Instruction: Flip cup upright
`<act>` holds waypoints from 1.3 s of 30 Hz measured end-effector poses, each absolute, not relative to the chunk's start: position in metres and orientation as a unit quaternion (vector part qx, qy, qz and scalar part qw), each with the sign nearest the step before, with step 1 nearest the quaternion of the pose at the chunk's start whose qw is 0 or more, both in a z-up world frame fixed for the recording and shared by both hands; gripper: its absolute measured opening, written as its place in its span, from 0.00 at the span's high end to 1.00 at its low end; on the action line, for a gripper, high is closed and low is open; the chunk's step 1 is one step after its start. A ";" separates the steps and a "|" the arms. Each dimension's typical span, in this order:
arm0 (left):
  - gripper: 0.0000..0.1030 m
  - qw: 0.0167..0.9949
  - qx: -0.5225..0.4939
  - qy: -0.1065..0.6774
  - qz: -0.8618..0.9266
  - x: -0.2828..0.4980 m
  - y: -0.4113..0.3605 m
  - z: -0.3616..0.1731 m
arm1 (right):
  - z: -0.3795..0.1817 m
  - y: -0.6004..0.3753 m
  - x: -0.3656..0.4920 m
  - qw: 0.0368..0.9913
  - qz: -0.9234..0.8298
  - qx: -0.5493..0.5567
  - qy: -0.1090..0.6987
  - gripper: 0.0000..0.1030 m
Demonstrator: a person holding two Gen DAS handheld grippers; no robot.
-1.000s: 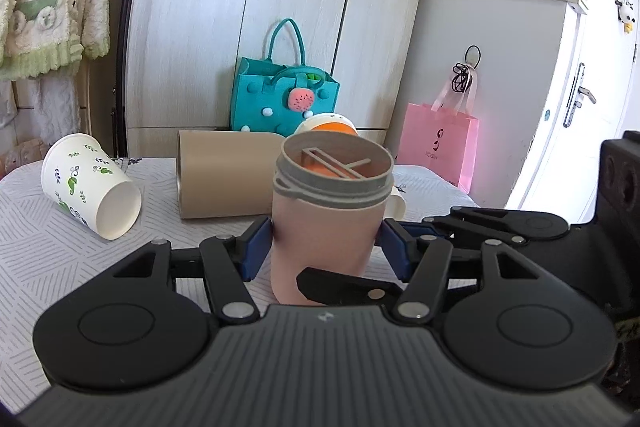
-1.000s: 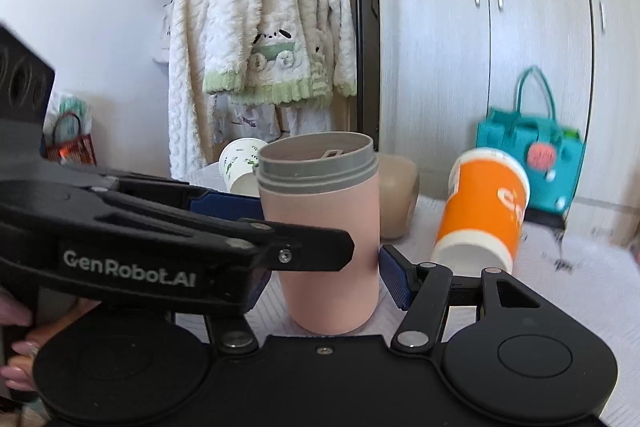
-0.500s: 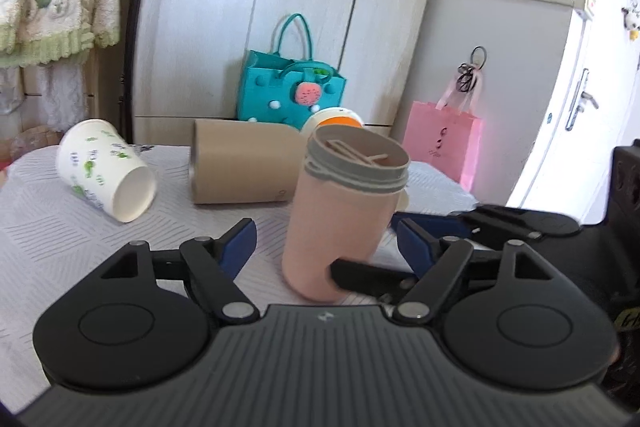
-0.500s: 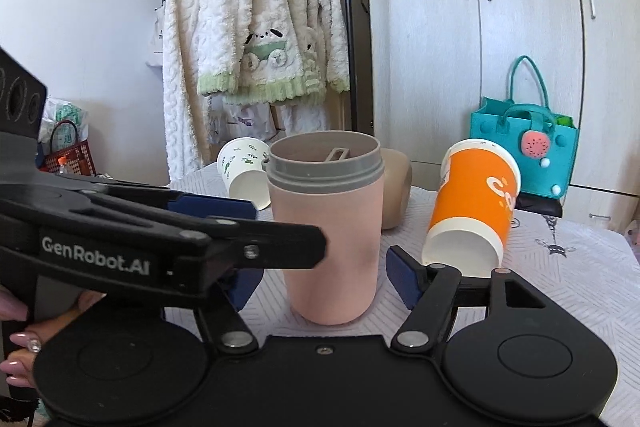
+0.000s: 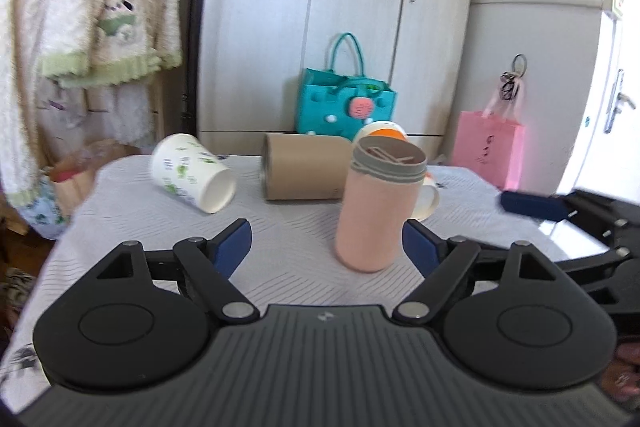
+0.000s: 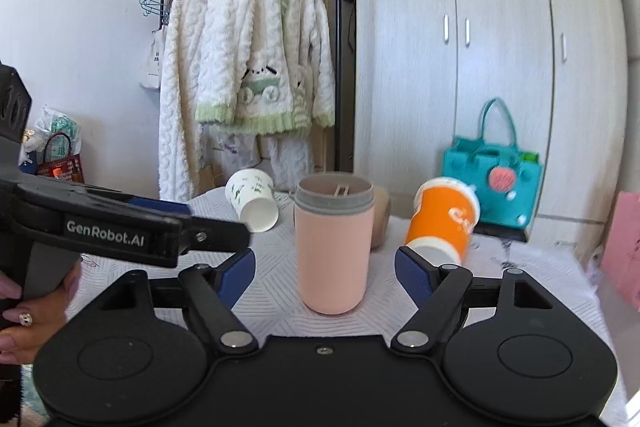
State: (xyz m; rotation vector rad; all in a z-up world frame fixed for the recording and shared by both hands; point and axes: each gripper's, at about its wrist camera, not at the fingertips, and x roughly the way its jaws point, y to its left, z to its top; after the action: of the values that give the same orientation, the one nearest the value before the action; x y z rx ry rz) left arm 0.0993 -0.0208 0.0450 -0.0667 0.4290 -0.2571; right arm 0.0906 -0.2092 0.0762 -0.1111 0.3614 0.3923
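A: What is the biggest thing we see?

B: The counter (image 6: 520, 267) under a white patterned cloth, and behind it the pale wooden wardrobe (image 6: 500, 47) with a fluffy white and green cardigan (image 6: 256, 59) hanging beside it.

A: And where is the cup we care about?

B: The pink cylindrical cup with the grey rim (image 6: 334, 247) stands upright on the counter, mouth up. In the right wrist view we see it between the blue pads of our right gripper (image 6: 325, 267), touching neither pad.

A: So those fingers are released?

B: Yes, spread wide. Our left gripper (image 5: 327, 247) is spread wide as well; in its own view the pink cup (image 5: 376, 211) stands nearer its right pad, and we cannot tell whether it touches that pad.

A: What else lies on the counter?

B: A tan cardboard tube-shaped cup (image 5: 304, 167) lies on its side behind the pink one. An orange paper cup (image 6: 444, 219) is tipped over to the right, mouth toward us. A white paper cup with green prints (image 5: 192, 173) lies on its side to the left.

A: Anything beyond the counter?

B: A teal handbag (image 5: 346, 103) and a pink paper bag (image 5: 490, 151) sit by the wardrobe.
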 end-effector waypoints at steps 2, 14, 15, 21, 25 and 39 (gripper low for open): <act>0.19 0.969 -0.029 0.212 -0.120 0.090 -0.017 0.048 | 0.078 -0.207 0.081 0.966 0.178 -0.067 0.174 0.18; 0.15 0.975 -0.020 0.201 -0.092 0.053 -0.004 0.055 | 0.086 -0.210 0.045 0.976 0.142 -0.056 0.158 0.16; 0.15 0.975 -0.020 0.201 -0.090 0.051 -0.002 0.055 | 0.086 -0.211 0.044 0.976 0.137 -0.051 0.160 0.15; 0.10 0.975 -0.022 0.202 -0.088 0.042 0.003 0.053 | 0.084 -0.215 0.036 0.975 0.148 -0.030 0.163 0.08; 0.09 0.975 -0.023 0.208 -0.079 0.039 0.002 0.050 | 0.082 -0.214 0.029 0.978 0.133 -0.032 0.155 0.01; 0.00 0.975 -0.037 0.207 -0.075 0.030 0.004 0.044 | 0.072 -0.208 0.019 0.982 0.066 -0.050 0.172 0.00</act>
State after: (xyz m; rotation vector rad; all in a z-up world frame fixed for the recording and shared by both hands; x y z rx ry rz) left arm 0.0302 0.0035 0.0442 -0.0744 0.4182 -0.1513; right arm 0.0194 -0.2080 0.0715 -0.0999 0.3470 0.1327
